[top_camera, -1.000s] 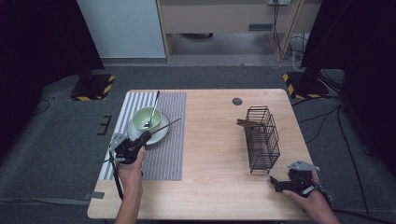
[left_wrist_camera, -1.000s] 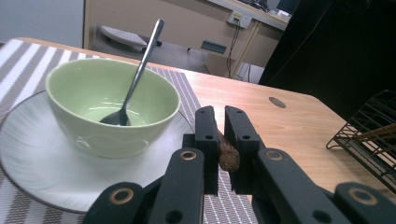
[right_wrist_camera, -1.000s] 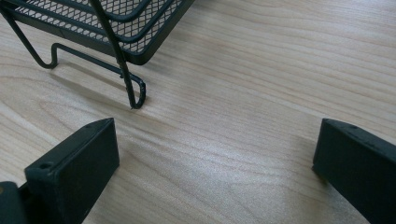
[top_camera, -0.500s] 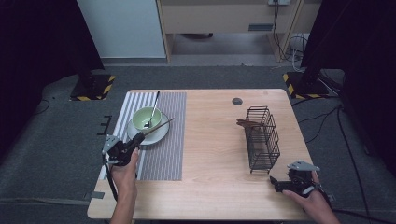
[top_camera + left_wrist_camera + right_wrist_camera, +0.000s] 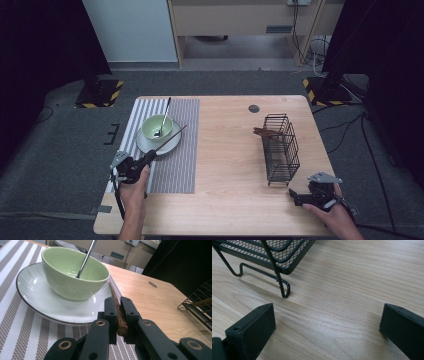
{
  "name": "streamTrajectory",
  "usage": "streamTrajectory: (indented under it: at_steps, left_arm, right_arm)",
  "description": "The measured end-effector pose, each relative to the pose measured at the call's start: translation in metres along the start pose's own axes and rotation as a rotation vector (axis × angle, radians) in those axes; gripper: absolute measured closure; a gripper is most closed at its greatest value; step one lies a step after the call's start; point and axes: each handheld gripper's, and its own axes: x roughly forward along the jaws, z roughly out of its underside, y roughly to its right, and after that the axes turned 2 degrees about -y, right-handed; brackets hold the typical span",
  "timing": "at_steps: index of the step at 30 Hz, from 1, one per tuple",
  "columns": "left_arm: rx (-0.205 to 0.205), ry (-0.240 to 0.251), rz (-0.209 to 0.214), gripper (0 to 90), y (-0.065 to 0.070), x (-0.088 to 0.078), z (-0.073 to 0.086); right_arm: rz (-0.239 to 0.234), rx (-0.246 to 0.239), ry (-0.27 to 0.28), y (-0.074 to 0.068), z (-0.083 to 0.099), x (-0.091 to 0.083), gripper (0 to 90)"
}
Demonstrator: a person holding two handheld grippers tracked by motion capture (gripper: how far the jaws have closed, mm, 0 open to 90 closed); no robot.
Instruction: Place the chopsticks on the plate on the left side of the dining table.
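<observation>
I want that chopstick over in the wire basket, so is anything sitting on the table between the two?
Nothing visible does. Between the chopstick in the left tongs and the wire basket lies bare table.

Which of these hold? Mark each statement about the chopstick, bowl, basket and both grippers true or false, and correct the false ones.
1. The left gripper is shut on a chopstick. True.
2. The green bowl sits straight on the striped mat. False: it sits on a white plate, which lies on the mat.
3. A spoon stands in the bowl. True.
4. The right gripper holds the wire basket. False: its jaws stand wide apart over bare table, with the basket beside them.
5. The basket is empty. False: brown sticks lie in it.
</observation>
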Motion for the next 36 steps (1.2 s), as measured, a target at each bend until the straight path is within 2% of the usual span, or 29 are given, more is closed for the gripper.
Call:
streamTrajectory:
  at_steps: [10,15,24,32,36]
  left_arm:
    - [-0.017,-0.027,0.014,83.9,-0.005,0.002,0.004]
    - [-0.024,-0.082,0.026,83.6,-0.012,0.005,0.009]
    - [-0.049,-0.111,0.044,83.6,-0.019,0.007,0.011]
    - [-0.053,-0.140,0.059,83.5,-0.021,0.010,0.013]
    - [-0.071,-0.157,0.074,83.5,-0.023,0.012,0.015]
  right_arm:
    - [-0.001,0.000,0.000,0.000,0.000,0.000,0.4]
    - [0.000,0.000,0.000,0.000,0.000,0.000,0.4]
    - [-0.001,0.000,0.000,0.000,0.000,0.000,0.4]
    - [-0.002,0.000,0.000,0.000,0.000,0.000,0.4]
    - [-0.001,0.000,0.000,0.000,0.000,0.000,0.4]
